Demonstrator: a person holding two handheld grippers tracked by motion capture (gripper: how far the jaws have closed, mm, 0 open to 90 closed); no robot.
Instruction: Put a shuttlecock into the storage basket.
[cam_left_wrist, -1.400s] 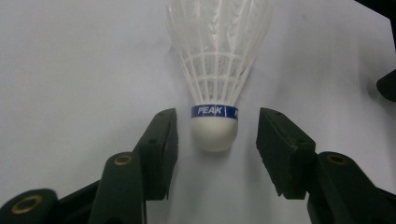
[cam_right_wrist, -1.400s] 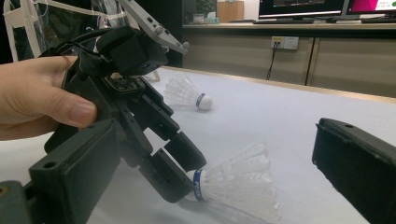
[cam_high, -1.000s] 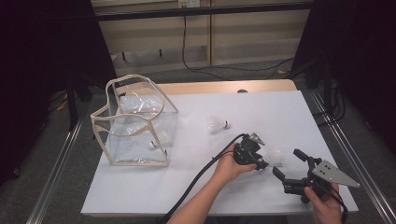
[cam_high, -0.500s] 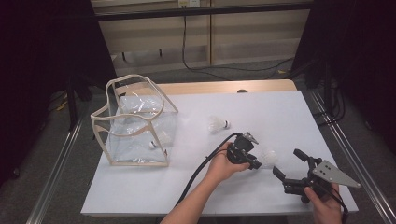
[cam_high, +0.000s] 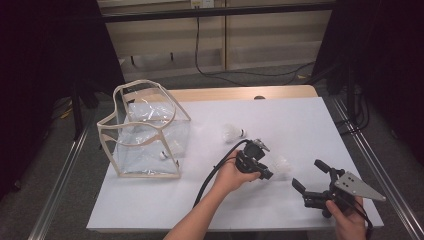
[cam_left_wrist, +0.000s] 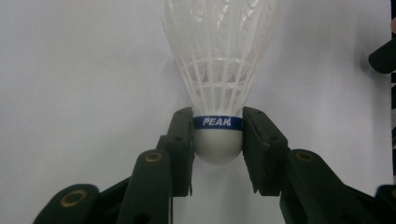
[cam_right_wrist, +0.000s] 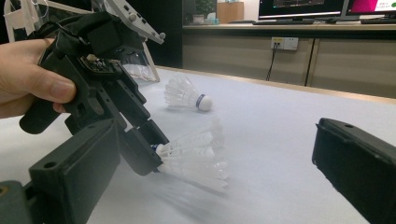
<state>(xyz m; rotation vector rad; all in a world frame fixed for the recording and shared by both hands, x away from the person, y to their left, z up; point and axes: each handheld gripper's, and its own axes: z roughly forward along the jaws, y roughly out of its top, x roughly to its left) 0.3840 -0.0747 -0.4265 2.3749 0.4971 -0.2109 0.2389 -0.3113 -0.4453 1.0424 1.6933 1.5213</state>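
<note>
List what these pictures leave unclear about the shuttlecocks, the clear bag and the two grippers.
- Held shuttlecock: the left gripper view's top edge cuts off its feathers.
- Clear bag: in the high view, one shuttlecock shows inside; wrinkled, glaring plastic hides any others.
- Shuttlecock on the table: too small in the high view to read its band.
- Right gripper: its jaws are cut off by the right gripper view's edges.

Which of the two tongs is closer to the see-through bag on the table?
The left. The left tongs, gripping a shuttlecock by its cork, sit mid-table just right of the clear bag. The right tongs stand open farther right, near the table's front right corner.
</note>
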